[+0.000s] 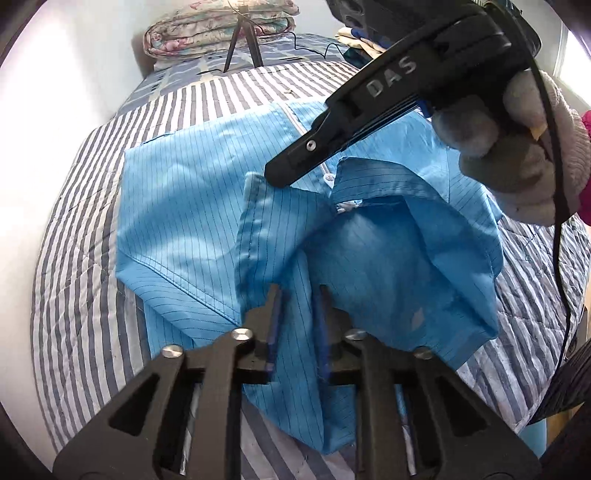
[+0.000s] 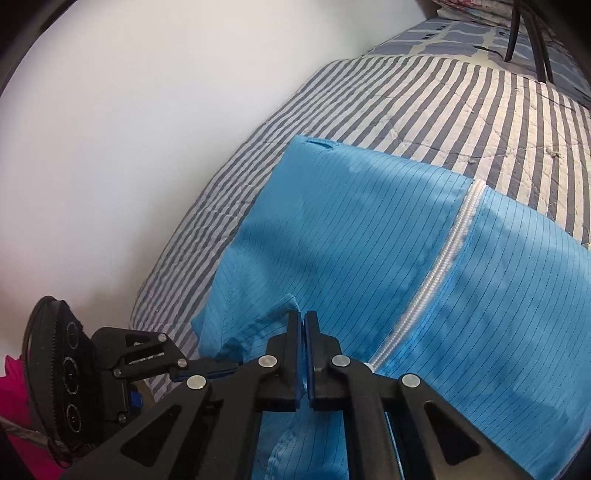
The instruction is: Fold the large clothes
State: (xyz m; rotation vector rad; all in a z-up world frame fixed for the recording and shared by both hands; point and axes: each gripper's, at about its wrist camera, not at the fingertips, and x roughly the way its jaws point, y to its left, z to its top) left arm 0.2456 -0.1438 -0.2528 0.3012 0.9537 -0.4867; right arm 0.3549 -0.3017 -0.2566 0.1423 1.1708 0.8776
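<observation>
A bed with a grey-and-white striped quilt stands against a plain white wall. At its far end lie folded floral bedding and the black legs of a tripod.

A large blue garment with thin dark pinstripes and a white zip lies spread across the middle of the quilt, its near part bunched and lifted.

The left tongs sit at the near edge of the bed, the two jaws a narrow gap apart with a fold of the blue cloth running between them; the pads press on the fabric, so they are clamped on the garment.

The right tongs come in from the right, held by a gloved hand. Their jaws are closed almost fully together, with a thin sliver of blue cloth pinched between the pads near the collar area, just left of the zip. Seen from the left wrist, their tip touches a raised hem of the garment.
</observation>
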